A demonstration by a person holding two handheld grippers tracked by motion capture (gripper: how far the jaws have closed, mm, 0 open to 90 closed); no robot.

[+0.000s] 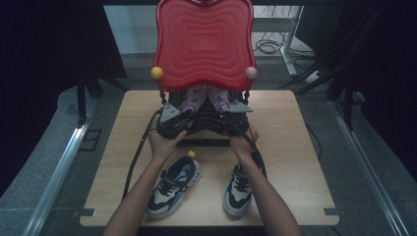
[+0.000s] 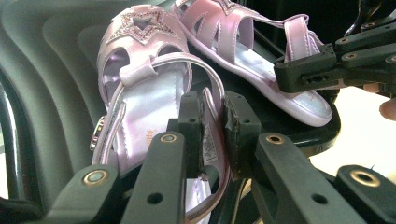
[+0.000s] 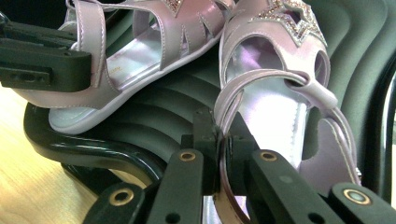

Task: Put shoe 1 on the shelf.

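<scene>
In the left gripper view the left gripper point(image 2: 214, 128) has its jaws drawn narrow on the heel strap of a pink sandal point(image 2: 140, 93), low in the middle of the frame; both pads press the thin strap from either side. That sandal lies toe-up in the frame, its star ornament at the upper left, on the ribbed black seat point(image 2: 42, 70) of a small chair. At the right edge of this view the other gripper clamps the back of a second pink sandal point(image 2: 261, 51) lying across the upper right.

In the right gripper view the right gripper point(image 3: 223, 140) is closed almost fully on the heel strap of its sandal, bottom centre, the strap pinched between the pads.

In the high view both grippers sit at the centre of the frame under the chair's red wavy backrest point(image 1: 204, 44), each in one hand. A pair of dark-and-white sneakers point(image 1: 174, 187) stands on the wooden table point(image 1: 295, 162) at the lower middle, well apart from the sandals.
</scene>
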